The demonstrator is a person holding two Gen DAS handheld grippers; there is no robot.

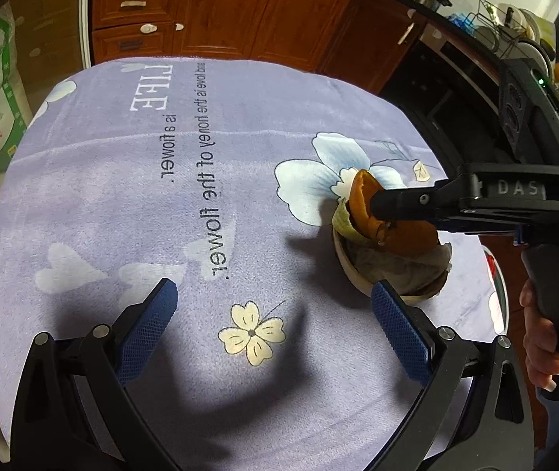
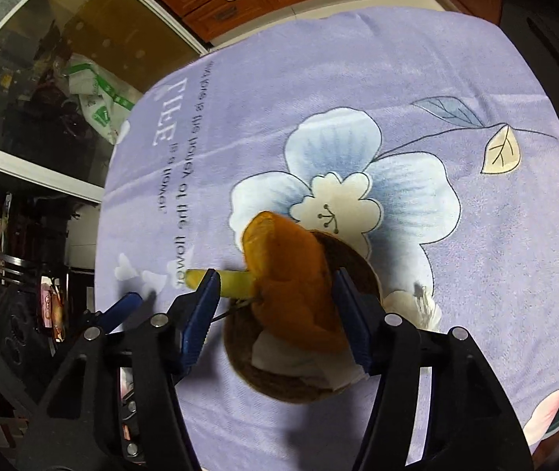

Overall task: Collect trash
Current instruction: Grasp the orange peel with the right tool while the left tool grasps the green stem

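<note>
I have the right gripper [image 2: 275,306] over the brown bowl [image 2: 275,386], which sits in the lower middle of the right wrist view on the lilac flowered cloth [image 2: 475,259] that covers the worktop. The orange peel [image 2: 291,274] lies between my right fingers [image 2: 201,314], its long axis running from upper left to lower right of that frame, roughly along the line the fingers point. The right-hand pad looks pressed on the peel's edge; the left-hand pad stands apart from it, next to a yellow-green stalk-like scrap [image 2: 228,282] that pokes out leftward. So I read these fingers as half closed around the peel and not yet clamped on it, though I cannot be sure of the far side.

In the left wrist view the same bowl [image 1: 352,274] sits at right of centre, with the peel [image 1: 362,200] heaped on crumpled tissue [image 1: 397,267] and the right gripper [image 1: 377,204] coming in from the right edge. My left gripper [image 1: 271,314] hangs wide open and empty over bare cloth [image 1: 122,196], its right finger [image 1: 395,333] just beside the bowl's near rim.

The right hand is plainly nearer. I judge the next move needs the fingers to close across the peel's short width.
</note>
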